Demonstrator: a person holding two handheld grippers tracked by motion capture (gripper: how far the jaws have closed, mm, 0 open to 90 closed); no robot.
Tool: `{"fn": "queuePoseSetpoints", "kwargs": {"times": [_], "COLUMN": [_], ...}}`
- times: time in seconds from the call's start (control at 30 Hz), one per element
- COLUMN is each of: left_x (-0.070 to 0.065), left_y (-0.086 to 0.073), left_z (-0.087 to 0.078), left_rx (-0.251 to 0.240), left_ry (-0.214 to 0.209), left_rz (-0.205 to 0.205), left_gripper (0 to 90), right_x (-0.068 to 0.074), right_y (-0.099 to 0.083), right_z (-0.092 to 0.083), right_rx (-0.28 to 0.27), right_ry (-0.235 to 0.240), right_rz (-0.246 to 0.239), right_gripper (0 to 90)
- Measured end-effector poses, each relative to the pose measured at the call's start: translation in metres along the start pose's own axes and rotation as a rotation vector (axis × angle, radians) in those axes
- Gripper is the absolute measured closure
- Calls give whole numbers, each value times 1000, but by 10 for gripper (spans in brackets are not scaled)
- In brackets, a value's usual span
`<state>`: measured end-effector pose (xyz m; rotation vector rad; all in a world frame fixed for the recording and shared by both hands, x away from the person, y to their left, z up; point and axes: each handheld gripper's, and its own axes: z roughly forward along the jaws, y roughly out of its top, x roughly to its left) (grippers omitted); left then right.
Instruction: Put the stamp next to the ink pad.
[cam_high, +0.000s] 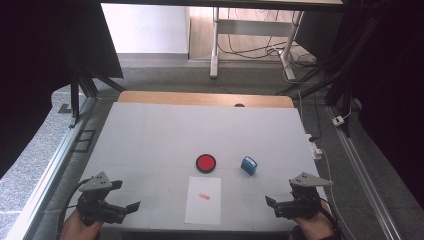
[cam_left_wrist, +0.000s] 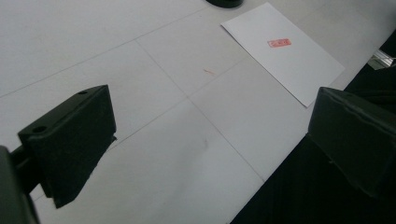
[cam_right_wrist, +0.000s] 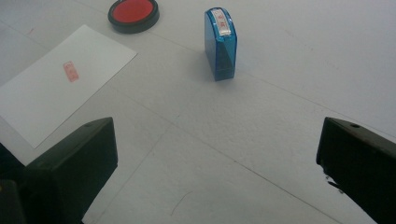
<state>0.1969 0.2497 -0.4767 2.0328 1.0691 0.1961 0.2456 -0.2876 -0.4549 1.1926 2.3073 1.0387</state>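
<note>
A white sheet of paper (cam_high: 203, 200) lies near the table's front edge, with a small red stamp mark (cam_high: 204, 196) printed on it. Behind it sit a round black ink pad with a red centre (cam_high: 205, 163) and, to its right, a blue stamp (cam_high: 249, 165) standing upright. My left gripper (cam_high: 127, 209) rests at the front left, open and holding nothing. My right gripper (cam_high: 272, 205) rests at the front right, open as well. The paper (cam_left_wrist: 285, 51) and mark (cam_left_wrist: 279, 43) lie ahead of the left jaws. The stamp (cam_right_wrist: 220, 43), pad (cam_right_wrist: 133, 14) and paper (cam_right_wrist: 60, 84) lie beyond the right jaws.
The white table (cam_high: 165, 135) has a wooden strip along its far edge (cam_high: 205, 99). Metal rails run along both sides. Cables and a desk frame (cam_high: 250, 35) stand on the floor beyond. A small white block (cam_high: 315, 148) sits at the right edge.
</note>
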Motion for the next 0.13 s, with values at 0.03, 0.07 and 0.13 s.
{"fn": "queuePoseSetpoints", "kwargs": {"times": [0.03,0.07,0.13], "left_x": [0,0,1], "left_y": [0,0,1], "left_z": [0,0,0], "left_rx": [-1,0,-4], "left_ry": [1,-1,-6], "left_rz": [-1,-2,-11], "left_gripper": [13,13,13], "right_x": [0,0,0], "right_y": [0,0,-1], "right_z": [0,0,0], "right_rx": [4,6,8], "right_ry": [-2,-4,-5], "right_rz": [1,3,4], "right_gripper": [0,0,0]}}
